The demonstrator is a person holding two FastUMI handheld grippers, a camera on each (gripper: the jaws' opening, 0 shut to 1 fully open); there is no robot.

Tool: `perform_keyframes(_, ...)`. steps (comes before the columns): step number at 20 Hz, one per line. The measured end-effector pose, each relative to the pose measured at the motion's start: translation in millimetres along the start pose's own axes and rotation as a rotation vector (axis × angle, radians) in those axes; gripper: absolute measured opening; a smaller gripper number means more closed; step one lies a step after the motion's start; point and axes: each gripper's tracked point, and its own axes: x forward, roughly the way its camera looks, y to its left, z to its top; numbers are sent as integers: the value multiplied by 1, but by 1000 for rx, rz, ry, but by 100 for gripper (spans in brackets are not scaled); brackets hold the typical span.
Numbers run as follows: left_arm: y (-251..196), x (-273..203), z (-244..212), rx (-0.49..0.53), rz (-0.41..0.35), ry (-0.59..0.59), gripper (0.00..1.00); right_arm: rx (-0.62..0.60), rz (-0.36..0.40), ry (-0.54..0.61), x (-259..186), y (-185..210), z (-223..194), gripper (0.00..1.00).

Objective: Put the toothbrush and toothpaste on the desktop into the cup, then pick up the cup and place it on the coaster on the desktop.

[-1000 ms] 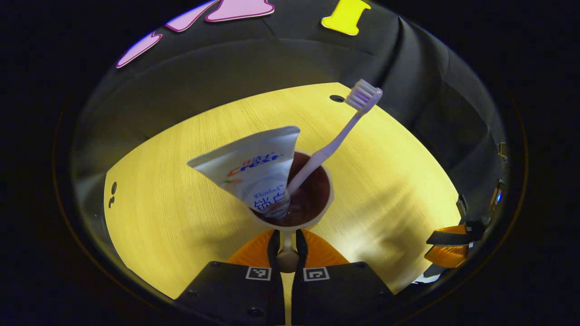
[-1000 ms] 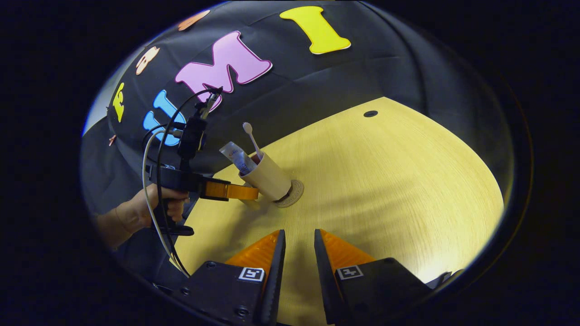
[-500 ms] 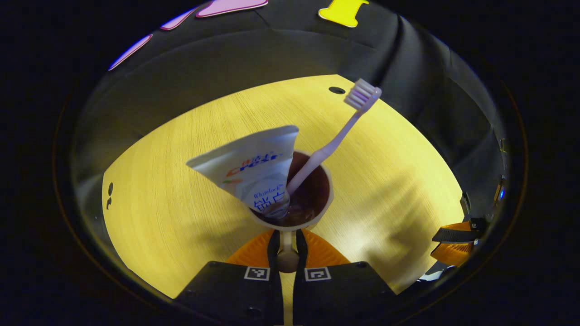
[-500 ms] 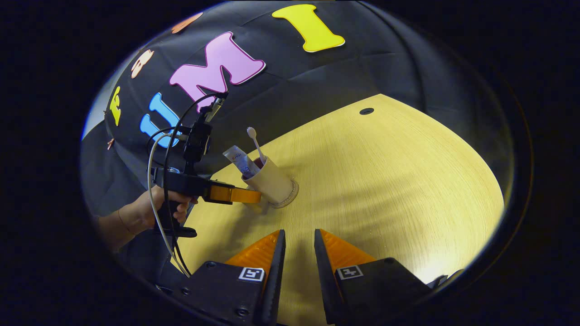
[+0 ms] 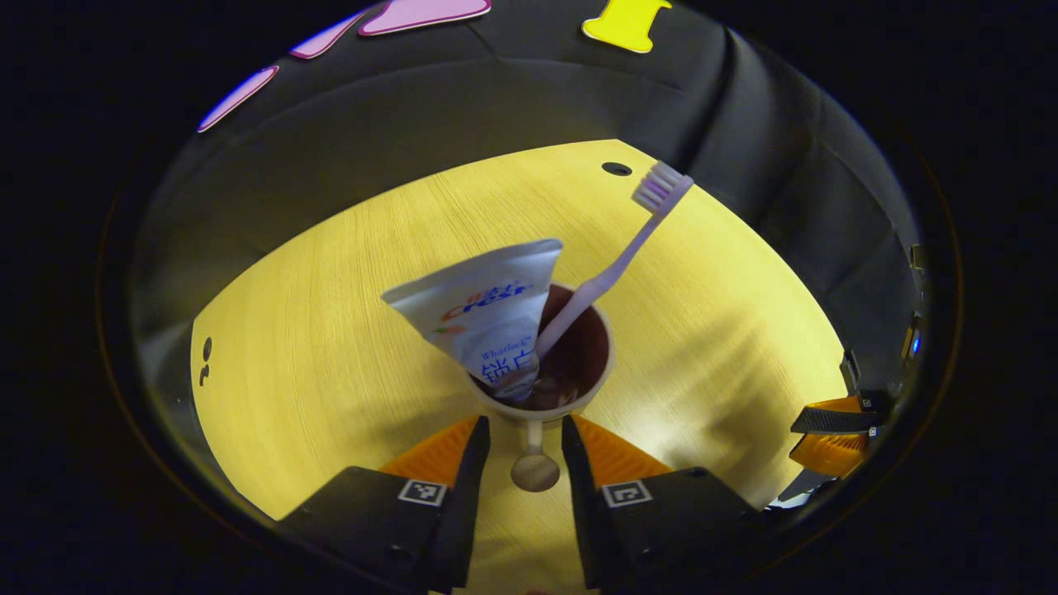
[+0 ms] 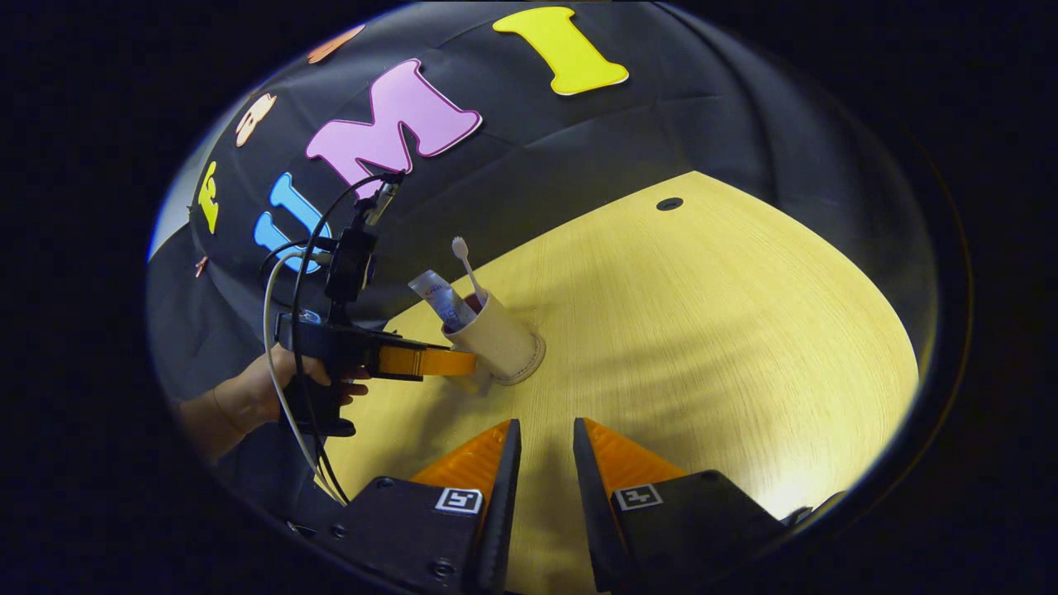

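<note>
A yellow wooden desktop (image 5: 331, 330) lies under black cloth walls. In the left gripper view, the left gripper (image 5: 526, 434) is open, its fingers apart on both sides of the cup's handle (image 5: 534, 463), not pressing it. Just ahead, the cup (image 5: 552, 372) holds the toothpaste (image 5: 488, 314), leaning left, and the toothbrush (image 5: 616, 256), head up to the right. The coaster (image 6: 529, 368) is mostly hidden under the cup. The right gripper (image 6: 544, 446) hovers well apart, slightly open and empty.
</note>
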Motion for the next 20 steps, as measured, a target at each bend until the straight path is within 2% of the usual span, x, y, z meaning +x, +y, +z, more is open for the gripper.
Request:
perform_keyframes(1, 2, -2, 0, -1, 3, -1, 66, -2, 0, 0, 0, 1, 0, 43)
perform_keyframes(2, 2, -5, -2, -1, 4, 1, 65, -3, 1, 2, -1, 3, 1, 43)
perform_keyframes(5, 2, -18, -6, -15, -8, 0, 83, -11, -6, 1, -4, 6, 6, 43)
perform_keyframes(6, 3, -24, -6, -19, -7, -10, 86, -9, -9, -3, -6, 8, 9, 26)
perform_keyframes(7, 4, -30, -5, -25, -7, -23, 91, -9, -12, -6, -8, 10, 12, 43)
perform_keyframes(10, 4, -55, -7, -56, -10, -72, 92, -9, -22, -19, -17, 19, 22, 43)
perform_keyframes(11, 3, -64, -9, -66, -16, -86, 92, -12, -26, -27, -21, 24, 27, 26)
perform_keyframes(12, 4, -75, -12, -76, -16, -106, 93, -15, -29, -33, -24, 29, 30, 43)
perform_keyframes(18, 15, -151, -25, -88, 4, -275, 93, -65, -20, -56, -50, 76, 42, 43)
perform_keyframes(19, 16, -164, -29, -92, 8, -301, 93, -74, -18, -58, -54, 83, 44, 27)
perform_keyframes(20, 16, -175, -33, -101, 9, -324, 93, -81, -12, -60, -57, 91, 45, 43)
